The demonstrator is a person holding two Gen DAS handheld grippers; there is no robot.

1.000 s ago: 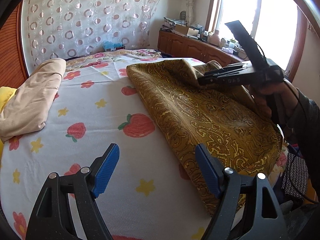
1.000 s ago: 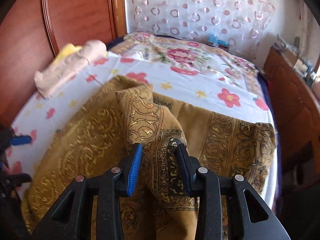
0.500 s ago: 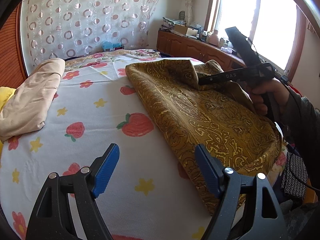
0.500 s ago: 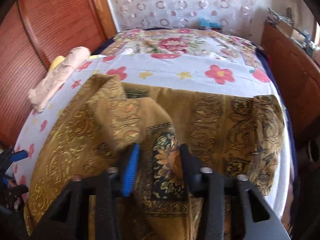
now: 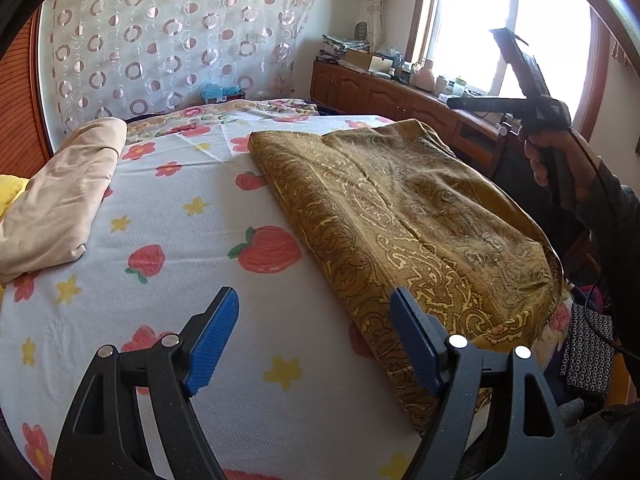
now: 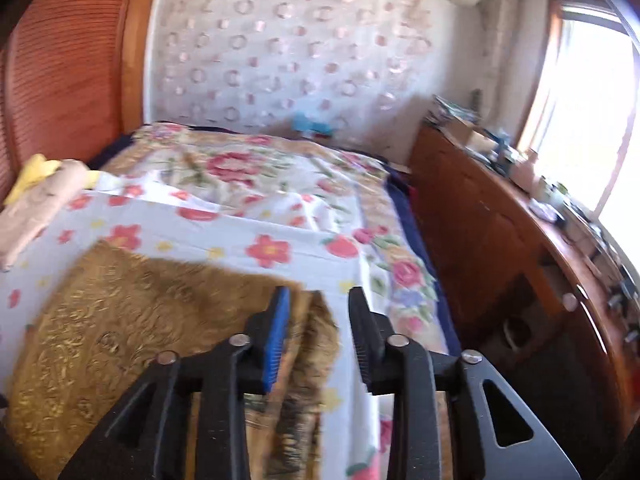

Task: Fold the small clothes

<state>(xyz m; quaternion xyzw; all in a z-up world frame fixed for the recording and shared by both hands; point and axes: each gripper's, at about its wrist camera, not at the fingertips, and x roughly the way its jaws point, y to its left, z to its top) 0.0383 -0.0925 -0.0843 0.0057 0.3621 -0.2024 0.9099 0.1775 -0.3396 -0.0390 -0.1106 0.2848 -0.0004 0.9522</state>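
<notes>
Count: two grippers, left gripper [image 5: 312, 340] and right gripper [image 6: 318, 336]. One mustard patterned cloth [image 5: 400, 216] on one bed [image 5: 180, 240]. One beige folded garment [image 5: 60, 200]. One yellow item [image 5: 12, 196] behind it.

You see a mustard-gold cloth [image 5: 400, 216] covered in darker paisley scrollwork with pale yellow outlines. Under it the bedsheet [image 5: 168, 248] is white, printed with red strawberries, red flowers and small yellow stars. Your folded garment [image 5: 60, 204] at the side is plain beige, with something yellow [image 6: 32, 172] beside it. The curtain [image 5: 168, 40] is sheer white with pinkish rings. Both grippers are black with blue pads [image 5: 212, 336].
</notes>
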